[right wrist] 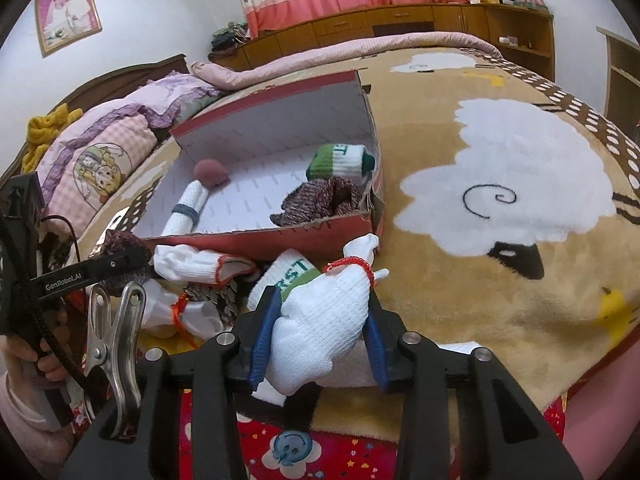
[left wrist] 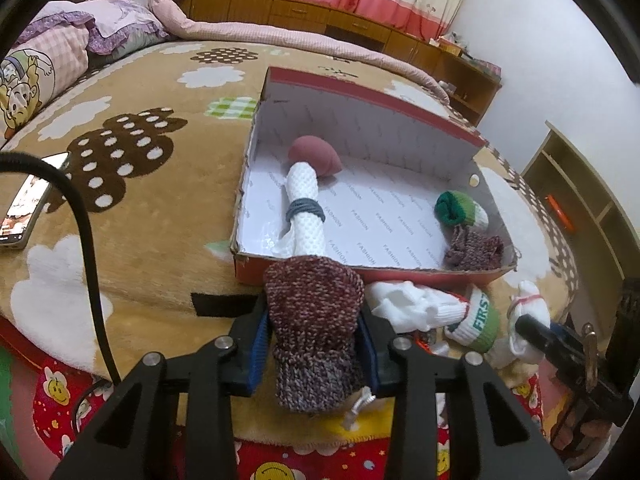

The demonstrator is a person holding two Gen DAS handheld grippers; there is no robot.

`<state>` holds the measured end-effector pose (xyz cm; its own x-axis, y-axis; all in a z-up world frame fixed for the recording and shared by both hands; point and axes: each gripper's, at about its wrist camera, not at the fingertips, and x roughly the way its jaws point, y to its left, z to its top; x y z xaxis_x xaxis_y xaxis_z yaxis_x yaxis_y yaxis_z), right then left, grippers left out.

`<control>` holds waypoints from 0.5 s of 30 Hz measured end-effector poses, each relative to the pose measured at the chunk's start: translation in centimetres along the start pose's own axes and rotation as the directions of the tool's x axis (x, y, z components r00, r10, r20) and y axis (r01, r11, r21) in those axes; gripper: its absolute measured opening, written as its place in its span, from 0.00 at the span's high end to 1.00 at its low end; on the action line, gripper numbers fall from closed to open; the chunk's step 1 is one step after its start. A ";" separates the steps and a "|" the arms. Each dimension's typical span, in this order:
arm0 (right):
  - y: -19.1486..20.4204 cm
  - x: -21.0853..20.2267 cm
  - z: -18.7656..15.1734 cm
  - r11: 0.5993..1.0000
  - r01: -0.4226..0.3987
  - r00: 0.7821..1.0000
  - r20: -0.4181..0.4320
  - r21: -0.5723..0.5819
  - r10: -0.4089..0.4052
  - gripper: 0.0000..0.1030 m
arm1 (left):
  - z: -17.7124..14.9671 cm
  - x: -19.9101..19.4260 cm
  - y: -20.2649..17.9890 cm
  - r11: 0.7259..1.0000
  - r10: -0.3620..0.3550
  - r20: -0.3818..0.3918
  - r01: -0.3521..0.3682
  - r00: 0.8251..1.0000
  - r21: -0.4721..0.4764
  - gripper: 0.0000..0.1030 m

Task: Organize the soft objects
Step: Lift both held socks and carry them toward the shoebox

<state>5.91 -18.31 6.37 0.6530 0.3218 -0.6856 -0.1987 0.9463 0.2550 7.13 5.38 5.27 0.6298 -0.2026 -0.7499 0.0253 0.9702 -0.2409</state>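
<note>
I read the job as roughly half done. The red shoebox (left wrist: pixel 360 92) on the bed (left wrist: pixel 152 208) already holds a pink makeup sponge (left wrist: pixel 314 157), a white mesh roll bound with a dark band (left wrist: pixel 306 210), a green-and-white rolled sock (left wrist: pixel 460 210) and a maroon knit piece (left wrist: pixel 474 248). Loose white gloves (left wrist: pixel 404 306) and another green-banded sock (left wrist: pixel 478 318) lie outside, just beside the near wall at about 6 o'clock from the box.

My left hand-held gripper (left wrist: pixel 314 344) is clenched on a maroon knit sock (left wrist: pixel 314 320); its long axis runs along the fingers, the rounded end pointing to 12 o'clock toward the box, touching the near rim or just short of it.

My right hand-held gripper (right wrist: pixel 320 336) is grasping a white glove tied with red string (right wrist: pixel 324 316), both pads pressed on it. Its long axis runs 7 to 1 o'clock, the tied end aimed at the box corner (right wrist: pixel 376 220).

Left, by my judgement: carry both in, then the loose pieces
</note>
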 end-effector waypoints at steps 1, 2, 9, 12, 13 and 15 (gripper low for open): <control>0.0 -0.2 0.0 1.000 -0.001 1.000 0.002 -0.002 0.001 0.60 | 0.0 -0.3 -0.1 1.000 -0.002 0.005 0.002 1.000 0.001 0.62; 0.2 -0.3 0.0 1.000 -0.002 1.000 0.005 -0.006 0.002 0.60 | 0.1 -0.5 -0.1 1.000 -0.004 0.009 0.004 1.000 0.002 0.62; 0.7 -1.1 0.3 1.000 -0.011 1.000 0.022 -0.022 0.011 0.60 | 0.3 -1.6 -0.6 1.000 -0.012 0.032 0.012 0.999 0.012 0.62; 0.9 -1.3 0.4 0.999 -0.015 0.999 0.029 -0.029 0.016 0.60 | 0.4 -1.7 -0.8 1.000 -0.014 0.034 0.013 0.999 0.012 0.62; 0.9 -1.4 0.5 0.999 -0.016 0.999 0.030 -0.031 0.017 0.61 | 0.5 -1.8 -0.8 1.000 -0.014 0.034 0.013 0.999 0.013 0.62; 1.0 -1.5 0.6 0.999 -0.017 0.999 0.032 -0.037 0.018 0.60 | 0.6 -1.8 -0.9 1.000 -0.014 0.035 0.014 0.999 0.015 0.62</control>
<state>5.19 -17.84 8.02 0.6727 0.3374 -0.6585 -0.2361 0.9413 0.2411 6.48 5.00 7.20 0.6561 -0.2118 -0.7243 0.0455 0.9692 -0.2421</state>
